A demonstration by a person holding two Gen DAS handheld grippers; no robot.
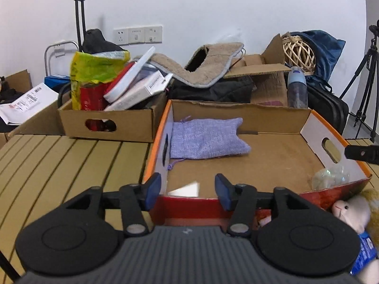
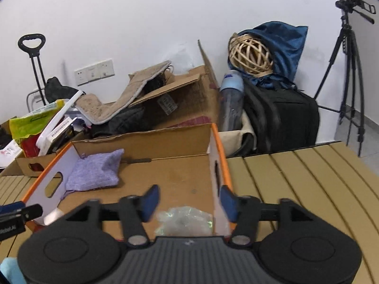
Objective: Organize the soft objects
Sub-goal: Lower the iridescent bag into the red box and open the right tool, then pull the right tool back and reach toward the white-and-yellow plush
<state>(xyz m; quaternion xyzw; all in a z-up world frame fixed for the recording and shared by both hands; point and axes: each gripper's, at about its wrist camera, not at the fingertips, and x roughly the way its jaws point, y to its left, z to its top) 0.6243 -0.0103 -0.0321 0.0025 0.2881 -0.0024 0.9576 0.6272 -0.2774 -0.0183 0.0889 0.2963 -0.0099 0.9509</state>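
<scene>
An orange-rimmed cardboard tray (image 1: 272,118) stands on the slatted table. A lilac cloth pouch (image 1: 206,139) lies in its far left corner. A crumpled clear plastic bundle (image 1: 330,178) sits in the near right corner. My left gripper (image 1: 187,184) is open over the tray's near left corner, nothing between its pads. In the right wrist view my right gripper (image 2: 189,198) is open above the clear bundle (image 2: 184,220), beside the tray's right wall (image 2: 220,156); the pouch (image 2: 97,170) lies far left. A plush toy (image 1: 353,213) lies outside the tray, in front of its near right corner.
A cardboard box (image 1: 106,123) of books and packets stands left of the tray. Behind are a beige mat (image 1: 213,64), a bottle (image 1: 296,87), a wicker ball (image 2: 251,56), a black bag (image 2: 284,118) and a tripod (image 2: 348,71). Slatted table (image 2: 296,189) runs right.
</scene>
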